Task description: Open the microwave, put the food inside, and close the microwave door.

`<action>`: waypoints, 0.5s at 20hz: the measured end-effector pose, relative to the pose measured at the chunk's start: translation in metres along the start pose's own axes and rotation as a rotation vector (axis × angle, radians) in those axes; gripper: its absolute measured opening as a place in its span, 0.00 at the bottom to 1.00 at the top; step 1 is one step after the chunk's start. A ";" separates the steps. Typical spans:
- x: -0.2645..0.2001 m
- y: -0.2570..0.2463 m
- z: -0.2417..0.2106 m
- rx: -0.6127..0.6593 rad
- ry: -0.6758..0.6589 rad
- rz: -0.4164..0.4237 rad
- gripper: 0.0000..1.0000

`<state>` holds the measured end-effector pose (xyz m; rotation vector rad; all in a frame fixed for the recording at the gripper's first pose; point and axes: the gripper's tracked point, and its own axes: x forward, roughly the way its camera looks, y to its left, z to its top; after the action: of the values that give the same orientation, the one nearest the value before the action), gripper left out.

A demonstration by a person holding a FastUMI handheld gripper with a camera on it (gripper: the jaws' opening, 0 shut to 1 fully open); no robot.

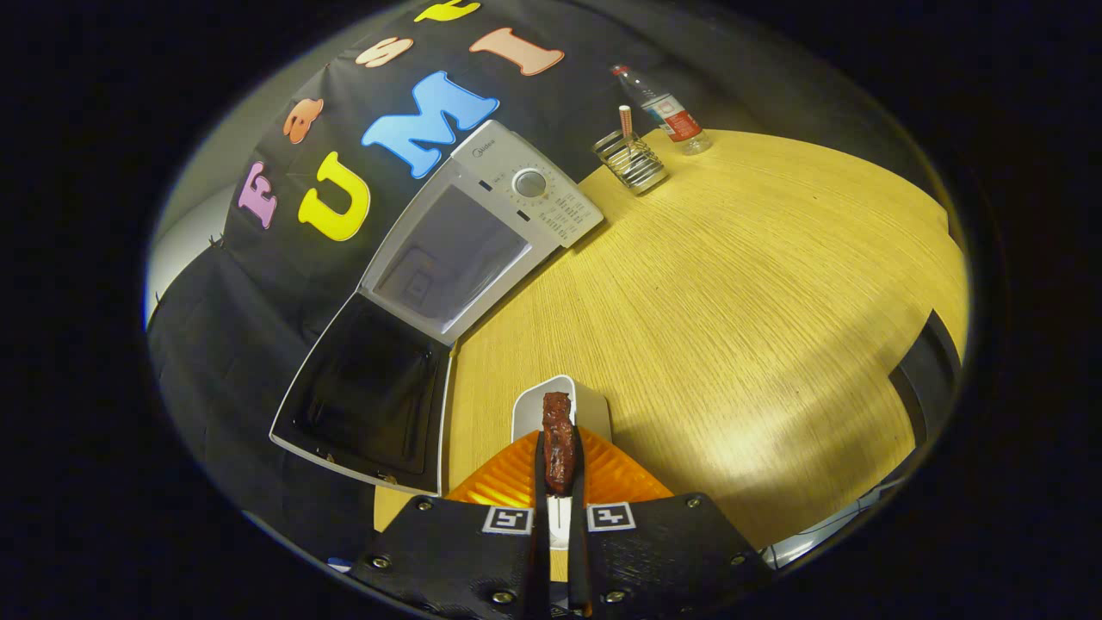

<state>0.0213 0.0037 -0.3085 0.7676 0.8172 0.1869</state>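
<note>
I see the gripper (560, 469) clenched on the food (559, 443), a dark reddish-brown strip that stands up between the two fingers (540, 482), and both fingers press on its sides. The top end of the food rises above the fingertips. Just behind the food, under it, I see a white dish (585, 400) on the bench (732, 301); I cannot tell if the food touches the dish.

I take the microwave (482, 232) as my landmark. It stands on the bench against the booth wall, well beyond the fingers and to the left of them. Its door (370, 396) is swung fully open, and hangs out at the near left side of the microwave, so the pale inner chamber (452, 258) is in plain view. The dial (529, 182) sits on the control panel at the far right end of the microwave. The food is well apart from the microwave, in front of it and to the right of the door.

To the right of the microwave, near the panel, a wire holder (633, 162) stands with one pale stick (626, 120) in it. Just beyond the holder a bottle (667, 110) stands upright.
</note>
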 end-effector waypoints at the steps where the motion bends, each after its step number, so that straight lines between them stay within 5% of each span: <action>1: 0.001 0.001 0.000 -0.012 0.005 -0.012 0.08; 10: -0.005 0.051 0.061 -0.046 -0.094 0.042 0.08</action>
<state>0.0679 0.0052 -0.2438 0.7456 0.7063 0.2050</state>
